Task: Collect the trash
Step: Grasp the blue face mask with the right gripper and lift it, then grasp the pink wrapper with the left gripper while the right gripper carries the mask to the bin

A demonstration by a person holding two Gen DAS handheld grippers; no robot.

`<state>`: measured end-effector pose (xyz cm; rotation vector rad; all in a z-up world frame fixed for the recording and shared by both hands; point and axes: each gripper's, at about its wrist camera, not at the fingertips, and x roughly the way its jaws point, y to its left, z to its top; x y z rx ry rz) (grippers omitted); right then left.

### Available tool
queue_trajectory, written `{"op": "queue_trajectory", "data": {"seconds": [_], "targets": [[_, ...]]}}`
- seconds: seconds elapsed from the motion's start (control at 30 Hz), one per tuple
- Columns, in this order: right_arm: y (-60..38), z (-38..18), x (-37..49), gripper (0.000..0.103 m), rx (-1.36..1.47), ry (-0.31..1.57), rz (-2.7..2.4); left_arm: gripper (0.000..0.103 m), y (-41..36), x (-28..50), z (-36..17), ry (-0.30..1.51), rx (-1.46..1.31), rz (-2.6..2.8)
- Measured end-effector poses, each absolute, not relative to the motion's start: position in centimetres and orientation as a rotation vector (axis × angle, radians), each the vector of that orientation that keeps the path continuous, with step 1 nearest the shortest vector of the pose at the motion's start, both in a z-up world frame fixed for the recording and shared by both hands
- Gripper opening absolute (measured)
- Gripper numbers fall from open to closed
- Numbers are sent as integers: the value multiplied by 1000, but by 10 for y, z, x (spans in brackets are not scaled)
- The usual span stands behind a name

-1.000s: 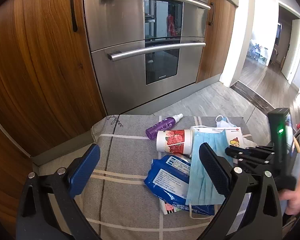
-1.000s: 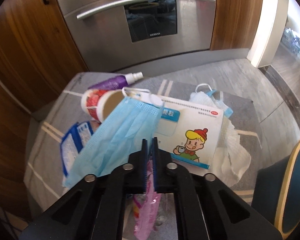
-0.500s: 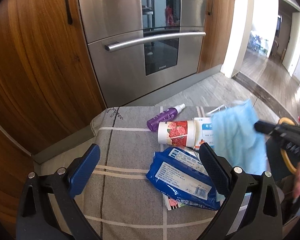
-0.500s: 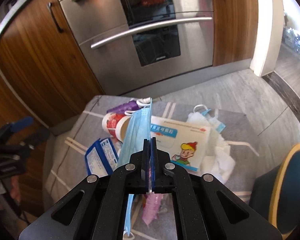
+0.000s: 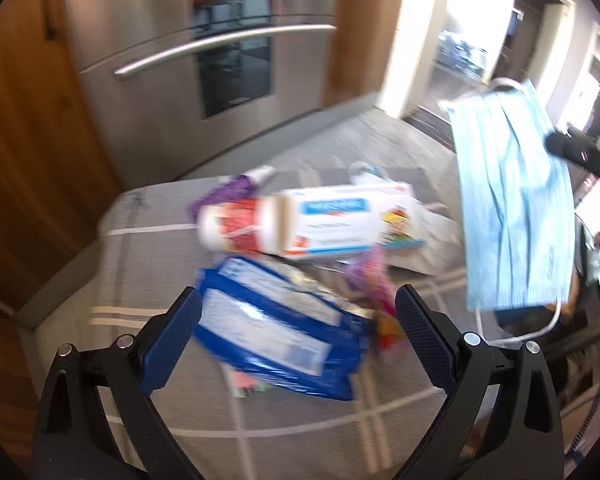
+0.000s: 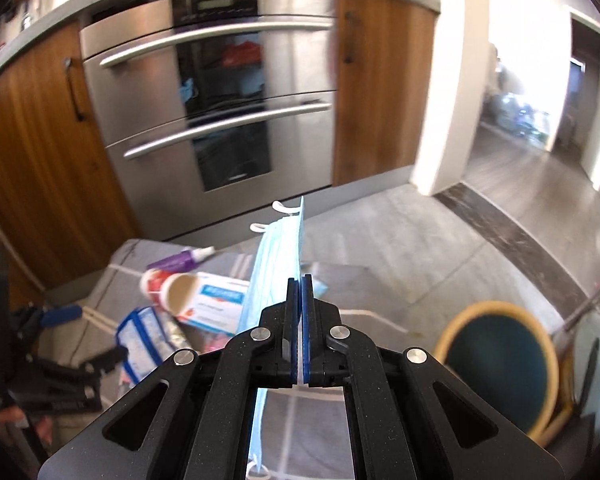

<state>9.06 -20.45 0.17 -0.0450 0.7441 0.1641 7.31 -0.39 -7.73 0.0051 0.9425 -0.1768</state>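
Note:
My right gripper [image 6: 301, 284] is shut on a light blue face mask [image 6: 278, 252], which hangs edge-on from its fingers, lifted clear of the table. In the left wrist view the same mask [image 5: 512, 208] dangles at the right, above the table's edge. My left gripper [image 5: 298, 308] stands open over a blue wet-wipes pack [image 5: 284, 332] on the grey checked tablecloth [image 5: 148, 248]; nothing is between its fingers. Behind the pack lie a red-and-white paper cup [image 5: 240, 228], a white medicine box [image 5: 348, 220], a purple spray bottle [image 5: 236, 186] and a pink wrapper [image 5: 376, 288].
A steel built-in oven [image 6: 220, 112] with wooden cabinet doors [image 6: 32, 148] faces the table. A round teal chair seat with a yellow rim [image 6: 500, 360] stands at the right. White crumpled paper [image 5: 432, 240] lies by the box. A doorway [image 6: 540, 120] opens at the far right.
My right gripper has risen with the mask, pulling it up off the pile and to the right. My left gripper has moved forward and down over the wipes pack, still open.

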Motion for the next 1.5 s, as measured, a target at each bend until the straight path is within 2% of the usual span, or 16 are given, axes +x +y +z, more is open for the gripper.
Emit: {"op": "queue_trajectory", "data": {"seconds": [0.07,0.37,0.43,0.5,0.57,0.67,0.73,0.8,1.0,1.5], "targets": [[-214,3,88,2,-68,731,127,95,-18,73,-82,949,28,-203],[-247,-21,102,2,9,811,89,79,-75,85,-113,1018,68,-261],[-250,-26,105,2,17,829,89,73,-84,90,-121,1030,87,-259],[-252,-30,106,2,5,834,84,60,-93,95,-131,1053,112,-255],[-252,-32,107,2,-3,835,82,52,-98,101,-142,1084,131,-243],[-252,-34,108,2,-17,837,79,50,-99,106,-152,1104,130,-235],[-252,-36,109,2,-20,841,79,41,-99,107,-154,1110,121,-243],[-250,-38,110,2,-24,846,82,25,-100,109,-158,1122,125,-246],[-243,-39,109,2,-61,838,93,10,-94,109,-158,1112,116,-261],[-252,-42,115,2,-49,851,47,8,-95,97,-95,962,18,-320]]}}
